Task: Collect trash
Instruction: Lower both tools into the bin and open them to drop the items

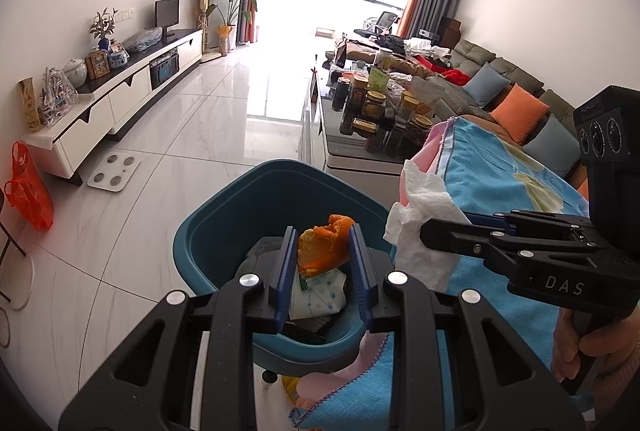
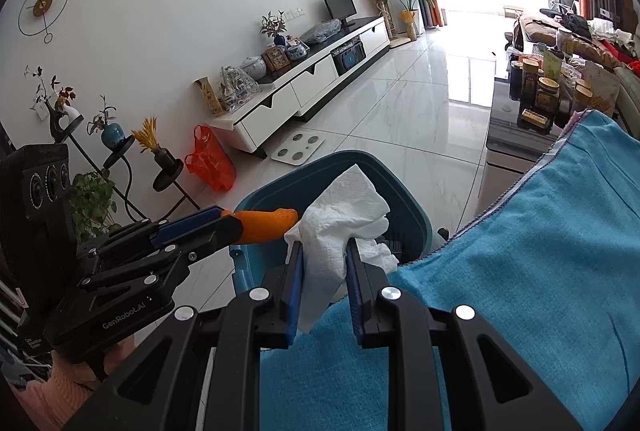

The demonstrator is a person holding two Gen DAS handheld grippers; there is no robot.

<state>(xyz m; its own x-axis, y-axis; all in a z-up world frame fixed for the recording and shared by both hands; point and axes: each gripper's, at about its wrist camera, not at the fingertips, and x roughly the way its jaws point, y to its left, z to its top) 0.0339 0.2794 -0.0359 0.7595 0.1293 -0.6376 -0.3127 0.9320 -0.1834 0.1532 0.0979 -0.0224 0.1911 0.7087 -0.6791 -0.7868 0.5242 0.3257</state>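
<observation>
Orange peel (image 1: 326, 245) sits between the blue pads of your left gripper (image 1: 323, 237) in the left wrist view. The pads press on both sides of the peel, so the jaws are only a little way apart and they hold it. You hold the peel right over the teal trash bin (image 1: 224, 215). Inside the bin, under the peel, lies a white wrapper with green print (image 1: 318, 297). The bin stands on the white tile floor (image 1: 160, 159), just beside the blue towel (image 1: 500, 171). On the right side of this view your right gripper (image 1: 426, 227) comes in sideways with a white paper tissue (image 1: 420, 219) pinched in its tip. The tissue hangs at the bin's right rim, over the edge of the towel. Part of your hand (image 1: 580, 359) shows under that gripper.

Now the right wrist view. Your right gripper (image 2: 322, 251) squeezes the tissue (image 2: 344, 215) between its blue pads, with the jaws nearly together. The tissue bunches up above the pads and hangs over the bin (image 2: 280, 191). The towel (image 2: 520, 271) spreads out below and to the right. On the left, your left gripper (image 2: 230, 221) reaches in with the peel (image 2: 266, 225) sticking out of its tip, over the bin's left rim.
</observation>
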